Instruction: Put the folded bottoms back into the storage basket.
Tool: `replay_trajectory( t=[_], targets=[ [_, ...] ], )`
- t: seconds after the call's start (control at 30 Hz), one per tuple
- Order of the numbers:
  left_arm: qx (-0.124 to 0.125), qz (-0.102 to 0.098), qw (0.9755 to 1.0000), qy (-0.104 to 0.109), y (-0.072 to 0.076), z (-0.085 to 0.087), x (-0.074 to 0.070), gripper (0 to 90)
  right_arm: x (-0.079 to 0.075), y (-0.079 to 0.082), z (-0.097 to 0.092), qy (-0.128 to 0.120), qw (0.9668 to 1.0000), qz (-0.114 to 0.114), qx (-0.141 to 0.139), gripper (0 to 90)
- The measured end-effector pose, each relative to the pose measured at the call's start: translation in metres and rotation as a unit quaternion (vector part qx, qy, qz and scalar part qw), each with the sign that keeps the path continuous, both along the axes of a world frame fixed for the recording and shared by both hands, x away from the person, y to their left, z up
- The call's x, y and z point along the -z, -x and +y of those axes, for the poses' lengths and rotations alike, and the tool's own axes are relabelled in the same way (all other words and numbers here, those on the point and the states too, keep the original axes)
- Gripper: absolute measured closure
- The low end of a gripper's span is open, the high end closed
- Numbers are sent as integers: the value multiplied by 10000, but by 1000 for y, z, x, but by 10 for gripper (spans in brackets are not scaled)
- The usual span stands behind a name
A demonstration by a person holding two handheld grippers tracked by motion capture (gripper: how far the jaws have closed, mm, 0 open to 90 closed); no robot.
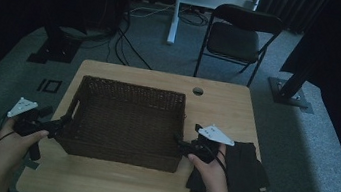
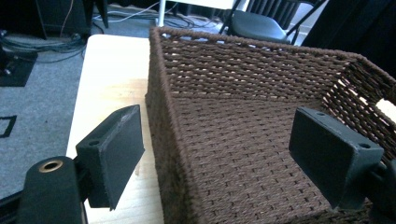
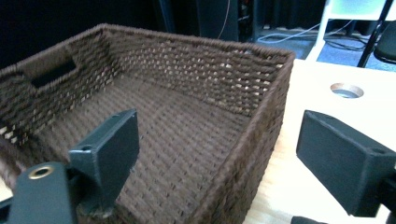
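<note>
Basket (image 1: 127,122) sits mid-desk (image 1: 146,183), empty, so probably light and stiff-ish wicker. Left tool (image 1: 61,125) and right tool (image 1: 182,145) both spread, straddling its end walls without pinching. I'd grab those rims.

Beside the basket (image 1: 127,120), each hand carried a black gripper: the left gripper (image 1: 61,123) and right gripper (image 1: 179,145) each bore a pale grey three-cornered plate on top. Their jaws were flat black rectangular blocks with small screw holes, a brass-ringed hole below. Forearms showed no sleeves.
</note>
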State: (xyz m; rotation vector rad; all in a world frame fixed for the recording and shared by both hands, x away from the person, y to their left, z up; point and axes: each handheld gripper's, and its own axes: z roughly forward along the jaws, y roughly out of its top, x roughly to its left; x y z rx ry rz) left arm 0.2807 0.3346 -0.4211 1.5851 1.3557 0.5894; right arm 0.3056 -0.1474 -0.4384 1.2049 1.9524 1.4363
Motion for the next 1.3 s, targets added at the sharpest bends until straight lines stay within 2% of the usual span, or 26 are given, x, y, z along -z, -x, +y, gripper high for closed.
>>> replay_trajectory(
  t=[0.17,0.3,0.33,0.43,0.5,0.7,0.83,1.0,1.13,1.23,1.3],
  targets=[
    [152,-26,9999,-22,-2,-12,-4,186,-5,-2,-7,-53,9999,-64,97,133],
    [258,-28,9997,-30,-4,-19,-4,186,-9,-1,-12,10,9998,-152,157,132],
    [349,-31,9994,-38,-6,-25,-5,186,-10,-1,-17,127,9996,-143,195,134],
    [434,-45,9990,-55,-7,-31,-6,186,-12,-1,-22,164,9995,-156,235,136],
    [604,-53,9981,-67,-9,-39,-7,186,-12,0,-26,145,9994,-172,264,136],
    [765,-40,9970,-65,-12,-53,-8,186,-15,1,-33,158,9993,-201,281,136],
    [913,-62,9958,-40,-15,-64,-9,187,-17,2,-39,155,9991,-222,321,135],
    [1181,-113,9929,-16,-18,-81,-9,187,-18,2,-48,131,9989,-198,410,139],
    [1366,-136,9905,-63,-20,-93,-9,186,-18,2,-52,148,9986,-187,482,139],
    [1410,-135,9899,-81,-21,-99,-9,187,-17,2,-56,103,9984,-178,536,134],
    [1505,-145,9885,-97,-22,-109,-10,187,-17,2,-59,145,9979,-180,597,133]
  ],
)
